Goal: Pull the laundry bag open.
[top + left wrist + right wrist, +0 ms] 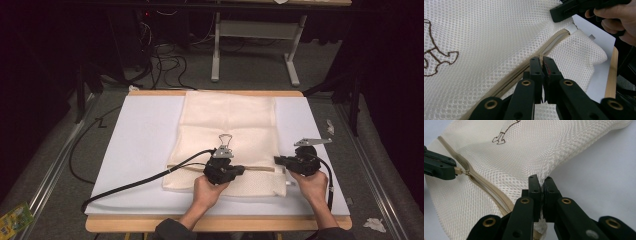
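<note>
A cream mesh bag (230, 120) lies flat on the white mat (140, 145), with a beige zipper (260, 169) running across its near end. My left gripper (241, 170) is shut on the zipper pull, its jaws pressed together on the zipper line (542, 60). In the right gripper view the left gripper (439, 166) holds the small beige pull (461, 171), and the zipper stands open behind it. My right gripper (276, 160) is shut on the bag's mesh edge (541, 178) at the zipper's right end. The bag (486, 32) carries a brown stitched figure (504, 132).
The mat covers a wooden table whose front edge (215, 223) is close to the person's forearms. Cables trail from both grippers, the left one (130, 182) looping off the table's left side. A desk frame (255, 45) and floor cables stand beyond the table.
</note>
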Motion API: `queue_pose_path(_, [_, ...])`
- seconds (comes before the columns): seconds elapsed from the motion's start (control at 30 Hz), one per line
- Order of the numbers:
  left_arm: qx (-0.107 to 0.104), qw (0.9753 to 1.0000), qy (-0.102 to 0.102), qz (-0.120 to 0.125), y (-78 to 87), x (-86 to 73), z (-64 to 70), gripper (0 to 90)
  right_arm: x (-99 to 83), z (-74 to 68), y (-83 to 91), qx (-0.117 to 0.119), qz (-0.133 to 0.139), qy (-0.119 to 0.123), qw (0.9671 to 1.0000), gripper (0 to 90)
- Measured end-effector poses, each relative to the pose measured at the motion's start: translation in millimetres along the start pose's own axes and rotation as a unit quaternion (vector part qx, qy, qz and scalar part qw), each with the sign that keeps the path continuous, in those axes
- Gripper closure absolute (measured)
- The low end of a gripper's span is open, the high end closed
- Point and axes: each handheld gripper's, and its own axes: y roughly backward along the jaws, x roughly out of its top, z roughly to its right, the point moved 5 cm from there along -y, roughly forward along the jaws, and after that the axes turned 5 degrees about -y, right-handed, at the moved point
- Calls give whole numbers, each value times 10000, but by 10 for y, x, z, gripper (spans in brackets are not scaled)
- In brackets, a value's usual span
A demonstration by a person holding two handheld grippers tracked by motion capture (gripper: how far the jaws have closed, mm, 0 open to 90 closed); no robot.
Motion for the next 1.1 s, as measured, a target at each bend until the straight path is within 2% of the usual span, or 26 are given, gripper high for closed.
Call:
queue_pose_path(0.6, [42, 10000, -1, -21, 70, -2, -18, 872, 21, -17, 18, 34, 44, 26, 10000, 882])
queue_pose_path(0.8, [47, 9999, 94, 53, 119, -33, -74, 872, 24, -5, 31, -33, 34, 51, 10000, 882])
queue_pose_path(1.1, [69, 9999, 80, 60, 130, -31, -83, 871, 29, -3, 28, -37, 85, 34, 10000, 881])
